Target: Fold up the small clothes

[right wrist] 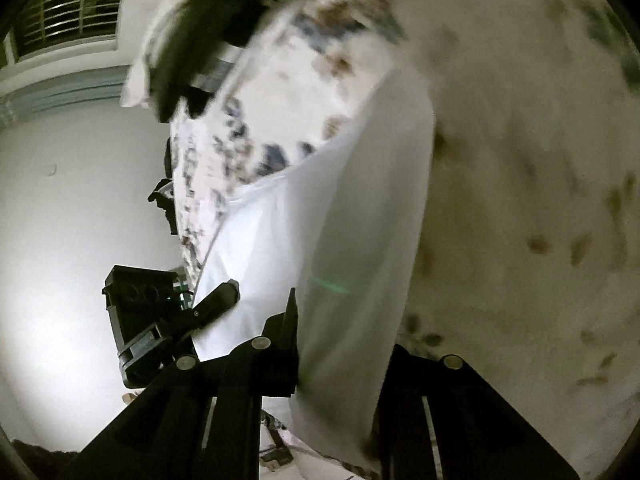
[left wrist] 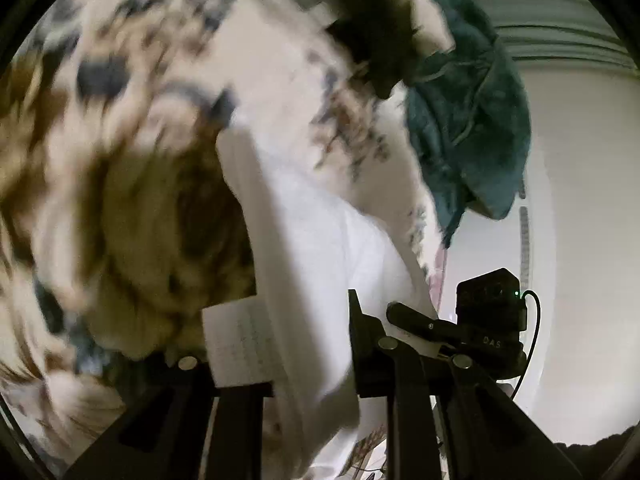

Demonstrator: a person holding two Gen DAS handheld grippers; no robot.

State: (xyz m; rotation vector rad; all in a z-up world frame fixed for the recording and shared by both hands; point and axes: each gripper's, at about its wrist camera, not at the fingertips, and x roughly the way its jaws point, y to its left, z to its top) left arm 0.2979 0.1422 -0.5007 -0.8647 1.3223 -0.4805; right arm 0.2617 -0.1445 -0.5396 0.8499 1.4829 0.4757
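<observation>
Below, my left gripper (left wrist: 312, 364) is nearly closed, its pads pinching an edge of the white garment (left wrist: 316, 240); a paper tag (left wrist: 240, 344) hangs beside the left finger. My right gripper (right wrist: 340, 364) likewise clamps the same garment (right wrist: 320, 240), which hangs stretched between the two tools above the floral bedsheet (left wrist: 120, 80). Beyond it lie a teal cloth (left wrist: 468, 100) and a blurred dark item (right wrist: 200, 40). Farther off stands a barred window (right wrist: 76, 4).

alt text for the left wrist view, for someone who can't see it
The left claw is shut on a white garment with a paper tag, held over a blurred floral bedsheet. The right claw grips the same cloth; a teal garment lies beyond.
</observation>
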